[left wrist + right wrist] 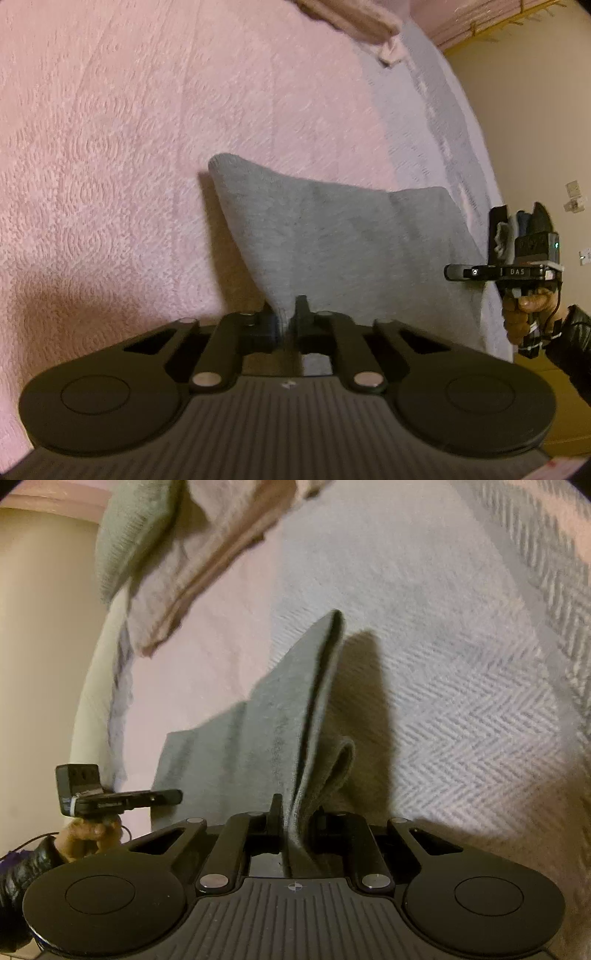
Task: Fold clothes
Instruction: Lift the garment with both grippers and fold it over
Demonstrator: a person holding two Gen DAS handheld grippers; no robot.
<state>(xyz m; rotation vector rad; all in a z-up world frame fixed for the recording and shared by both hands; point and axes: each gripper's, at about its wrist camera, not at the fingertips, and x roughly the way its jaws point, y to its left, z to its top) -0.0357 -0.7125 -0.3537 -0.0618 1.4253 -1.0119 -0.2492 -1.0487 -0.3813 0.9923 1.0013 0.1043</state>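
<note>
Grey cloth (332, 236) hangs lifted above the pink bedspread (110, 147), filling the middle of both views. The left gripper (286, 317) has its jaws pinched tight on one corner, and the right gripper (295, 819) is clamped on another, folded edge.

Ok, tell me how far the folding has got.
Done: nothing reads as finished. In hand: the left claw and right claw are each shut on an edge of the grey cloth, lifted over the pink bedspread; it already hangs doubled at the right. Left: laying it flat, then the crumpled clothes behind.
</note>
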